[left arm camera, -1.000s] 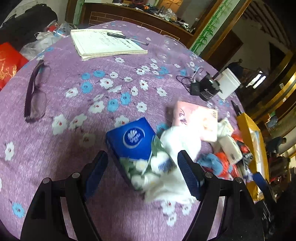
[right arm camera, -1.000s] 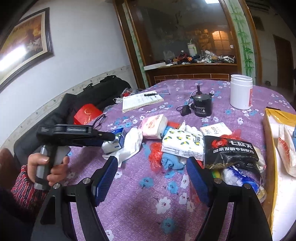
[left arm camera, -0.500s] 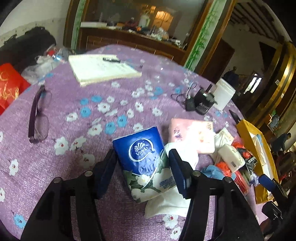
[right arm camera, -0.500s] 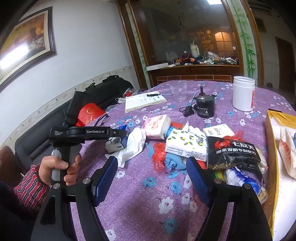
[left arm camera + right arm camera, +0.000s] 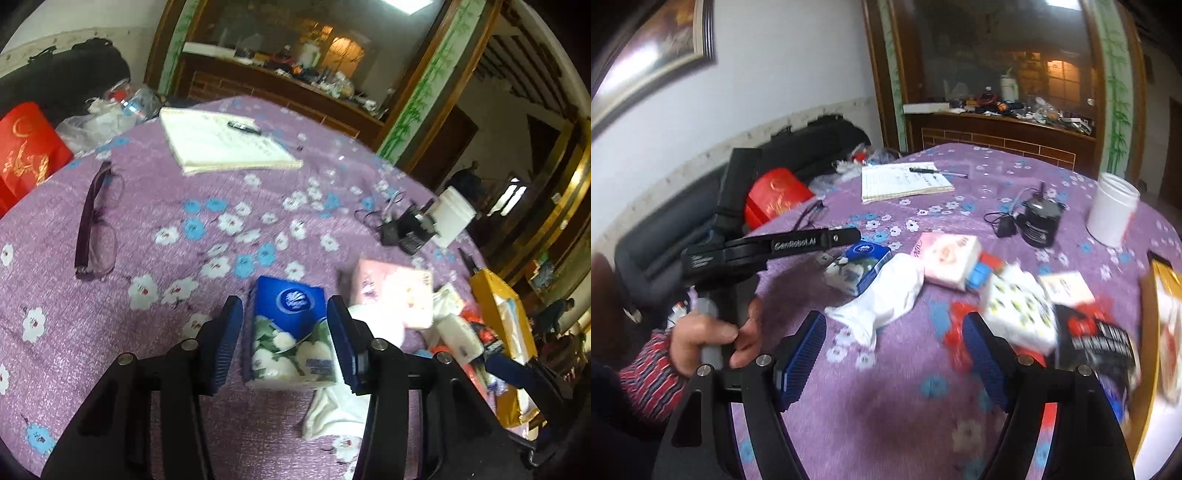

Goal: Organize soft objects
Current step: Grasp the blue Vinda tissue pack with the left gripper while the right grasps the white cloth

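Left wrist view: left tongs (image 5: 284,339) closing around blue tissue pack (image 5: 290,332); right tongs (image 5: 895,360) wide, empty.

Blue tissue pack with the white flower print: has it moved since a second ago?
Yes. The blue tissue pack has turned upright, off the white cloth, between the closing left gripper jaws.

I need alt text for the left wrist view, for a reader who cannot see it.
The left gripper is closing around a blue tissue pack on a purple flowered tablecloth. White cloth and a pink tissue pack lie to its right, glasses and a notebook farther off.
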The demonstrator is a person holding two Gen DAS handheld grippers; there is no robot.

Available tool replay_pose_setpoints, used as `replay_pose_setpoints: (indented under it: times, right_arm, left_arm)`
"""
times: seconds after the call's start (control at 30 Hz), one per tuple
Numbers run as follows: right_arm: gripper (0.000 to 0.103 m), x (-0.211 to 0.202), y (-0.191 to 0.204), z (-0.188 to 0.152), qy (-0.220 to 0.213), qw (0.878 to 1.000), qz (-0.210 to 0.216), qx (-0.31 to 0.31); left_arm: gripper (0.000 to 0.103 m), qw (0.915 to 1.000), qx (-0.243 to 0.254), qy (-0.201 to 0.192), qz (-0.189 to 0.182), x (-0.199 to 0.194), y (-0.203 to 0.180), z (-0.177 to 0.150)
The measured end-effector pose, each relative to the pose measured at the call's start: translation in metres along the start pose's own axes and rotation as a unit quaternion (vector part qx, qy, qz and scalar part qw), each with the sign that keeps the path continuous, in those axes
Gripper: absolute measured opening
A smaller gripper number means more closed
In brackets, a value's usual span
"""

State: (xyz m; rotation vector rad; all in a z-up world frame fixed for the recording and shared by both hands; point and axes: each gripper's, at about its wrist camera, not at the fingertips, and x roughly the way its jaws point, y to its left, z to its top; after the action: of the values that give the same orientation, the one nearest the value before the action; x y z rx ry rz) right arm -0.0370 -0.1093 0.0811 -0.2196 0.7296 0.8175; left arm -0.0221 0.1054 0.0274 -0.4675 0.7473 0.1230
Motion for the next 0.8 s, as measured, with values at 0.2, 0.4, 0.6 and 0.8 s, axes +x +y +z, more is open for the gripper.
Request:
replay_pose_setpoints:
  times: [0.2,0.4,0.6,0.8]
  right_arm:
    - [0.078,0.026,-0.01,0.007,0.0,0.999,0.014,0.039]
    - [0.078,0.026,-0.011,0.008,-0.009,0.999,0.011,0.042]
    - [0.078,0.03,-0.004,0.015,0.0,1.0,-0.003,0.021]
    - [0.077,0.071,0.014,0.025,0.067,0.997,-0.024,-0.025]
  left_arm:
    - [0.075,0.9979,0.048,0.029,0.031,0.013,-0.019,-0.006]
    - [0.053,0.9964,0.049,0.055,0.043,0.026,-0.016,-0.006]
    - [0.047,0.9992,0.007,-0.007,0.039,0.004,0.001,0.0]
    - [0.048,0.9978,-0.023,-0.032,0.053,-0.006,0.015,0.004]
